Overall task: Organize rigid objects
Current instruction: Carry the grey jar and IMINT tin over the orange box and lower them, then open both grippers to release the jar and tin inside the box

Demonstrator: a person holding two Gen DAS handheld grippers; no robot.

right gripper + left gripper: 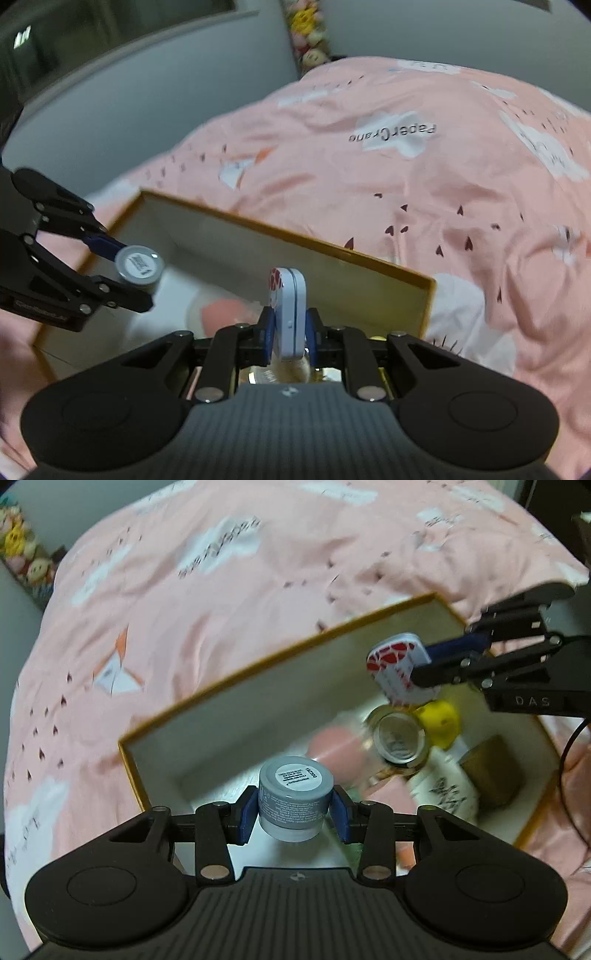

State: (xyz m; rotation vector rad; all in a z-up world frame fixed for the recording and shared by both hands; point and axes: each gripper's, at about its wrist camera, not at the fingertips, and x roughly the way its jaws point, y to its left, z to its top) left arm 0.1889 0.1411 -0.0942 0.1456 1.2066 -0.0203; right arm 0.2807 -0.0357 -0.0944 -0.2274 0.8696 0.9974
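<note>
Over the box, left gripper clamps upright jar.

A small grey jar is clamped between the blue fingers of the left gripper, low centre of frame, above a gold-edged box. At right, a flat white case with red hearts is pinched by the right gripper. A yellow object and a tape roll are seen inside the box. A pink bedspread fills the upper left.
</note>
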